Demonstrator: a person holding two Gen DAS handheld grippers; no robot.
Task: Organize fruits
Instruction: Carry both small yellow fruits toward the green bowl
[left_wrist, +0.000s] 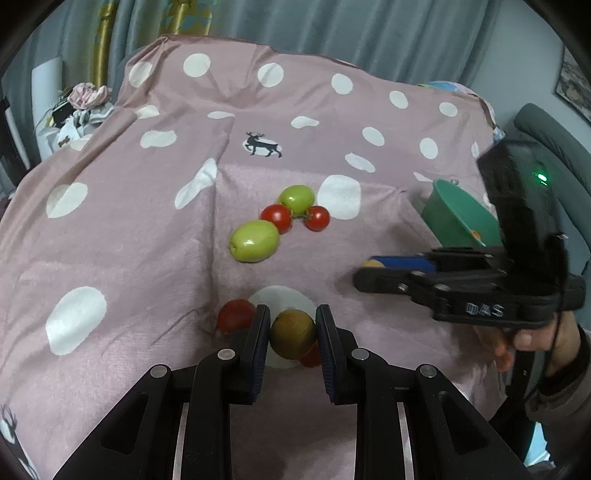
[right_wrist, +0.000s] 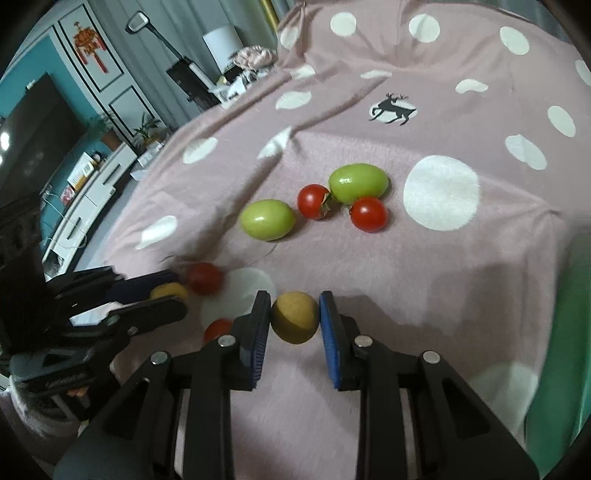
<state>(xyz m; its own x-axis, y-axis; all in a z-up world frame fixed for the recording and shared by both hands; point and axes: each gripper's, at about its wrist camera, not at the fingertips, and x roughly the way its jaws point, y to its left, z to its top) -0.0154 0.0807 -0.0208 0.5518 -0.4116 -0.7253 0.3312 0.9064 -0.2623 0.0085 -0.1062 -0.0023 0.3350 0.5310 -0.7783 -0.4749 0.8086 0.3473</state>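
Both tongs, left (left_wrist: 291, 334) and right (right_wrist: 294, 317), pinch a brownish-yellow fruit (left_wrist: 291, 334); lift gently toward the green bowl (left_wrist: 454, 218) at right

The only readable text is "DAS", in pale raised letters on the side of the black body of the right claw (left_wrist: 369, 269), seen from the left wrist view. No other lettering, number or label can be read.
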